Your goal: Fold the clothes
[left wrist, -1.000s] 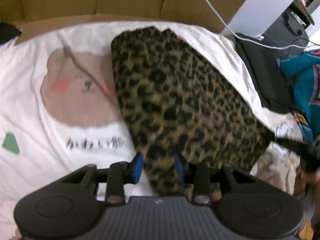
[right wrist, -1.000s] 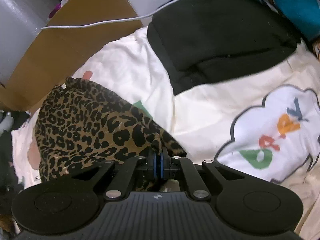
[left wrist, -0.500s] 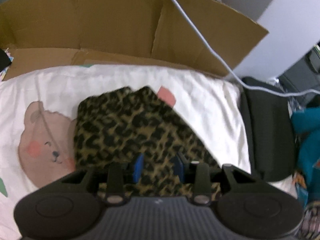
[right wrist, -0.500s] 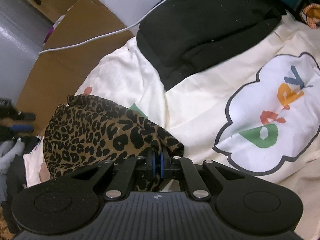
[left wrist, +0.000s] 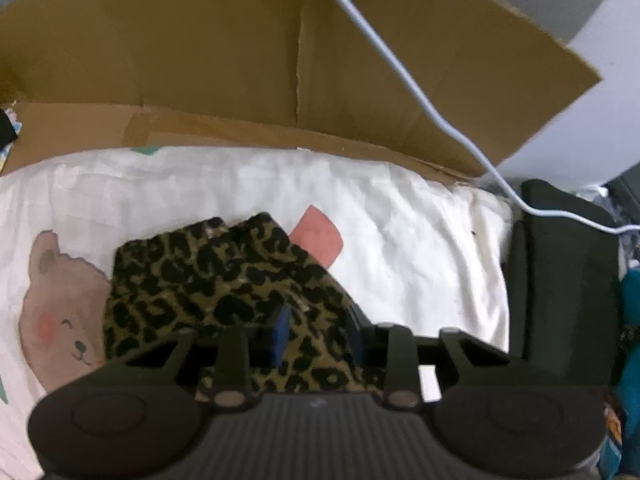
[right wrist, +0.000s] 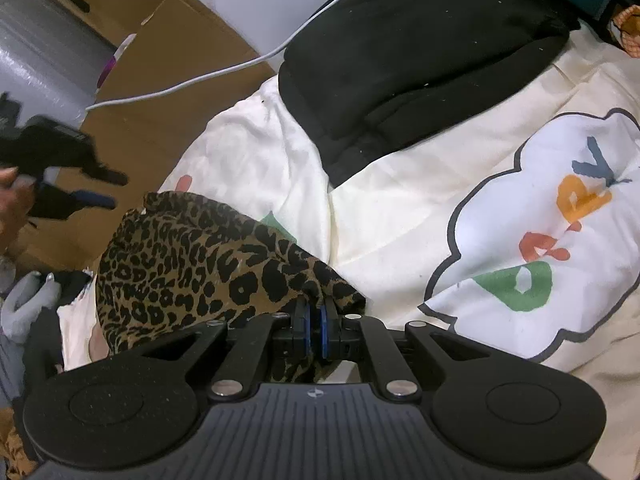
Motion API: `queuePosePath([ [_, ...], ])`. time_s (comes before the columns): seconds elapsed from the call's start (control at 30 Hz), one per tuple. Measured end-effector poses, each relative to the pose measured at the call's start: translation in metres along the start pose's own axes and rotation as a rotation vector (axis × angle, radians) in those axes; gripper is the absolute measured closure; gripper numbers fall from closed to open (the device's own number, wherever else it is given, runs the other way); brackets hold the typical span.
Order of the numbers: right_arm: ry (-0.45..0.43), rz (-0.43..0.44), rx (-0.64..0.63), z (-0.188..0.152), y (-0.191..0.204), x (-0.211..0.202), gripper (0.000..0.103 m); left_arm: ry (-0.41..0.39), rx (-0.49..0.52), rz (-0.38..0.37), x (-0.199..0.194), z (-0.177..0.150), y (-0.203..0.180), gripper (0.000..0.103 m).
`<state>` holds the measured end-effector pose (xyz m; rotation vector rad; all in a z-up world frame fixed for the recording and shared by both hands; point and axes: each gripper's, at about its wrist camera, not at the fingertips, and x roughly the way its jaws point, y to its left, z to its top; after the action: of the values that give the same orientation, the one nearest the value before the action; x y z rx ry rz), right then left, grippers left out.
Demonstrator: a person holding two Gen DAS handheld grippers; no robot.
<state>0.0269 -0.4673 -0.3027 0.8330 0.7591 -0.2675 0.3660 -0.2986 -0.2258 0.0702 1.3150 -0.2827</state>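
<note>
Leopard garment (right wrist: 192, 264): a leopard-print piece of clothing, bunched into a folded heap on a white printed sheet (right wrist: 400, 216). It lies near the cardboard edge of the bedding, partly covering a cartoon bear print (left wrist: 60, 304) and touching a pink patch (left wrist: 318, 238).

Right tongs (right wrist: 315, 314): blue-padded fingers drawn almost together, with only a narrow slit between them, pinching a corner of the leopard garment at its near right edge.

Left tongs (left wrist: 318, 330): fingers spread apart, hovering over the near part of the leopard garment, with fabric showing in the gap. From the right wrist view they appear off to the left, above the cardboard, parted and holding nothing.

Cardboard (left wrist: 240, 60): a flattened brown box standing behind the sheet like a low wall.

White cable (left wrist: 400, 68): runs diagonally across the cardboard and onto the black clothing.

Black garment (right wrist: 420, 52): a folded dark piece resting on the sheet, well apart from the leopard garment.

Cloud print (right wrist: 560, 232): a white cloud shape with coloured letters on the sheet, right of the right tongs.
</note>
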Motion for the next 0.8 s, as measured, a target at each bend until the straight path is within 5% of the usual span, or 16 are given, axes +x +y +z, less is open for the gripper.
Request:
queuePosePath([
  [0.8,0.038,0.014,-0.058,0.007,-0.003,0.004,0.093,0.102,-0.157,0.053,0.066,-0.008,0.025,0.077],
])
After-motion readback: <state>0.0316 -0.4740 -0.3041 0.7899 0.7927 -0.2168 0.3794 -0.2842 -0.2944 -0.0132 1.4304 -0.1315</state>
